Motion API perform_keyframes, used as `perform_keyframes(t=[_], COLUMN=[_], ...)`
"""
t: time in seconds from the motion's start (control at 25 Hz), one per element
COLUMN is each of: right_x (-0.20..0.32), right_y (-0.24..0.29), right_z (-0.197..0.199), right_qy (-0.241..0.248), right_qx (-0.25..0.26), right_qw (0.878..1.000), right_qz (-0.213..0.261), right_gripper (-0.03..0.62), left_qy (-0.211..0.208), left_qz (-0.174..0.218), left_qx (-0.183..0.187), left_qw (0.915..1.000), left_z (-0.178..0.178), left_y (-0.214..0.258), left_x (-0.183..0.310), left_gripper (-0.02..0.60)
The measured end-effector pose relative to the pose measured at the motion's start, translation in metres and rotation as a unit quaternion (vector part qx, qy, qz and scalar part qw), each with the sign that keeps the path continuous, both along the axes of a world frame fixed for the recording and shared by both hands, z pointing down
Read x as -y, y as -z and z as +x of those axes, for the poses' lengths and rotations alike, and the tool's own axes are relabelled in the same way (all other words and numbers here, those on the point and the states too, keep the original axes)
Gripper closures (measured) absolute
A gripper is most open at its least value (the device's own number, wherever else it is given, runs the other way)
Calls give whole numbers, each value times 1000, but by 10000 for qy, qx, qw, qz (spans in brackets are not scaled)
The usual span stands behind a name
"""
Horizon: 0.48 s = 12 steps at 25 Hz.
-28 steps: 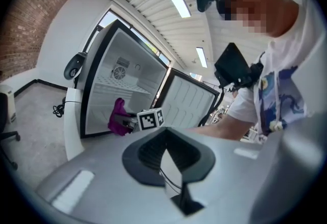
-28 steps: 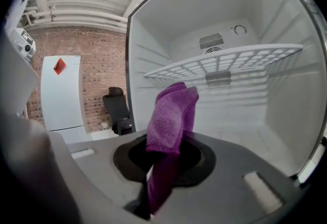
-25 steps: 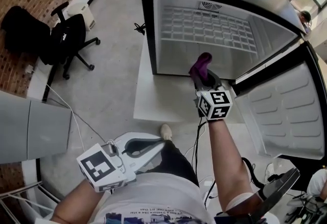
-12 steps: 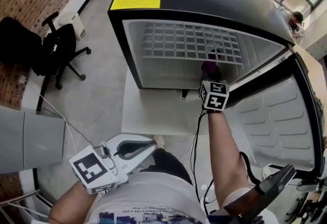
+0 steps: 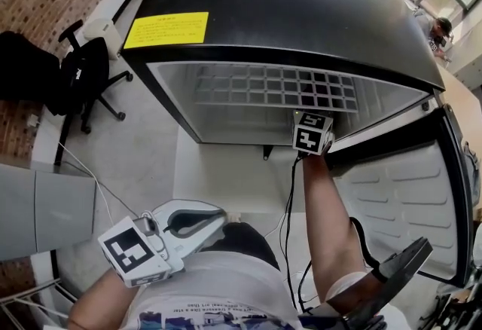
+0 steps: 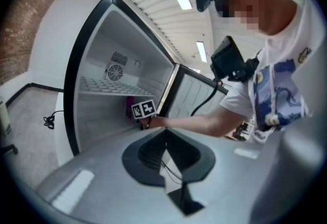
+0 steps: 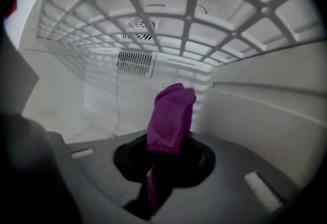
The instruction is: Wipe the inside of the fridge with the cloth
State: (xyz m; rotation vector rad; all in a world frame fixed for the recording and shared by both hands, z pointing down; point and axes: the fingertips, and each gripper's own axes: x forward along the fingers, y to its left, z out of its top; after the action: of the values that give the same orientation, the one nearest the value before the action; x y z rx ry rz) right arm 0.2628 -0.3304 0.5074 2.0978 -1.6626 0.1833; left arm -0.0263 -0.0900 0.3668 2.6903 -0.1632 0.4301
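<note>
Right gripper (image 7: 162, 169) inside fridge (image 5: 301, 12) under wire shelf (image 7: 189, 13), jaws clamped on purple cloth (image 7: 171, 115), left gripper (image 6: 166, 138) closed, empty

Head view steeply down on fridge (image 5: 301, 4); its interior in both gripper views

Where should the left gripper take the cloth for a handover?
Pinch the cloth by its folded upper end, which stands free beyond the right gripper's shut jaws. Probably come from the left: the fridge wall crowds its right side.
</note>
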Motion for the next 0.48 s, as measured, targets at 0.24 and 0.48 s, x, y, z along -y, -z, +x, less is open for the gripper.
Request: perform_keyframes(t=[0.24,0.48], right_x=[13,22], right_y=[-20,-30], right_z=[6,-16], right_qy=[-55,209], right_qx=[-8,167], right_qw=[9992,9983], right_qz=[-390,-513], right_gripper=[539,539], left_qy=[77,133], left_qz=[43,-40], left_qx=[32,2], left_qw=[10000,9999], left_z=[4,10], left_y=[-5,-6], left_x=[15,21], left_gripper=[575,574])
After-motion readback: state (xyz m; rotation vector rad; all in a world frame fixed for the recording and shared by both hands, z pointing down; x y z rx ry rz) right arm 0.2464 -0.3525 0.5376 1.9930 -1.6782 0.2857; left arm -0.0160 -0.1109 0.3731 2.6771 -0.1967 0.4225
